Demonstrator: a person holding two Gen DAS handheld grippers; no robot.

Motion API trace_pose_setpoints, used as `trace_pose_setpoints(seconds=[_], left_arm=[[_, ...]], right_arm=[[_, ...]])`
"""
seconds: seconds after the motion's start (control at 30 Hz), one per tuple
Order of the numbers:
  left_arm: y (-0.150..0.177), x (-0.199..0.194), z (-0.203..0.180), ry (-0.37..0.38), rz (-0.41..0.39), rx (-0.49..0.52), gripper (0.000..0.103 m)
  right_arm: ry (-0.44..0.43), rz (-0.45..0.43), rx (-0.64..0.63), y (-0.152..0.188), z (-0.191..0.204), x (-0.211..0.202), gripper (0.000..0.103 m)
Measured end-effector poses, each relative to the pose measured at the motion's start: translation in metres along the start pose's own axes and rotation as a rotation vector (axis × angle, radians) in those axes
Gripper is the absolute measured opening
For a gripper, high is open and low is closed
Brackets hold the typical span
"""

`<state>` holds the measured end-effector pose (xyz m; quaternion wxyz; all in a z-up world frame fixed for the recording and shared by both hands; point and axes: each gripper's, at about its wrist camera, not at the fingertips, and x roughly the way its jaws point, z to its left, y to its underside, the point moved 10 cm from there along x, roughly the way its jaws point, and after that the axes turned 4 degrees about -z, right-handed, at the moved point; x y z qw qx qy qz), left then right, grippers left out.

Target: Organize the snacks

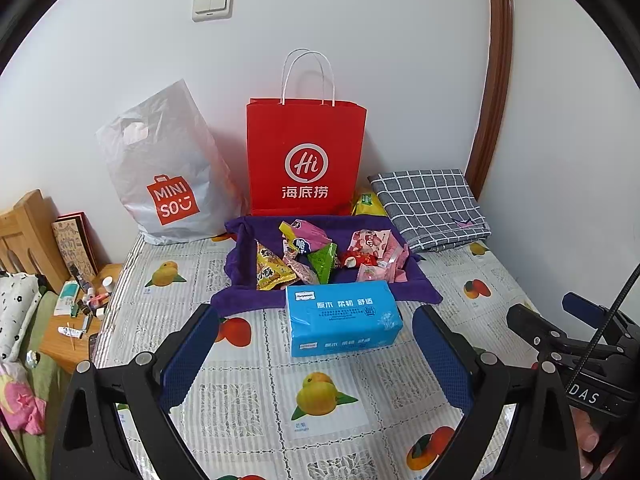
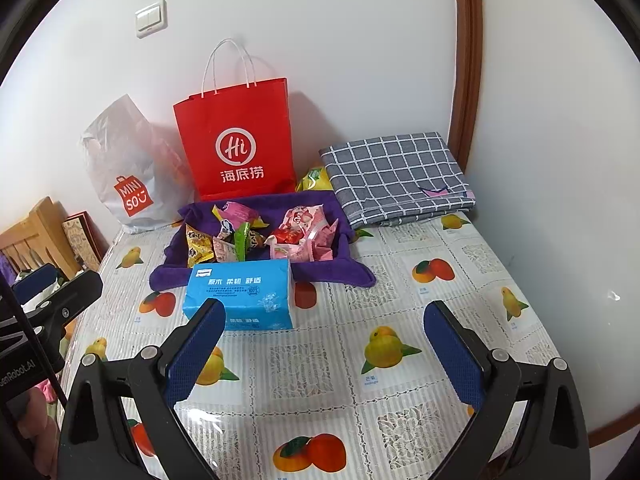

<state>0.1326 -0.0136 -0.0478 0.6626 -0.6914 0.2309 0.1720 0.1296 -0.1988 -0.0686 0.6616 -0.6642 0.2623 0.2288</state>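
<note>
Holding both tools wide apart and empty, you are hovering the left gripper (image 1: 316, 354) and right gripper (image 2: 324, 350) over the glossy fruit-print tablecloth (image 2: 400, 312).

- Snacks (image 1: 316, 258): crinkly foil packets, heaped on a soft purple towel (image 1: 240, 298) ahead of your fingers.
- Tissue pack (image 1: 342, 316): blue, boxy, lying just ahead of your left fingers and beside your right tool's left finger.
- Red paper bag (image 1: 306, 156): standing stiff against the wall, beyond the towel.
- Checked cloth (image 2: 396, 176): folded, lying far right.
- Open tabletop is lying ahead of your right fingers.

Two bags (image 1: 306, 156), one tissue pack (image 1: 344, 316), one folded cloth (image 1: 430, 204), about ten snacks (image 1: 276, 268).
</note>
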Motion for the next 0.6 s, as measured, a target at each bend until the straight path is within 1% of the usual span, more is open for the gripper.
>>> trace_pose_setpoints(seconds=[0.6], left_arm=[[-0.0031,-0.0024,-0.0014,-0.003,-0.009,-0.001,0.098]], right_arm=[[-0.004,0.0,0.001,-0.0003,-0.0001,-0.0008,0.099]])
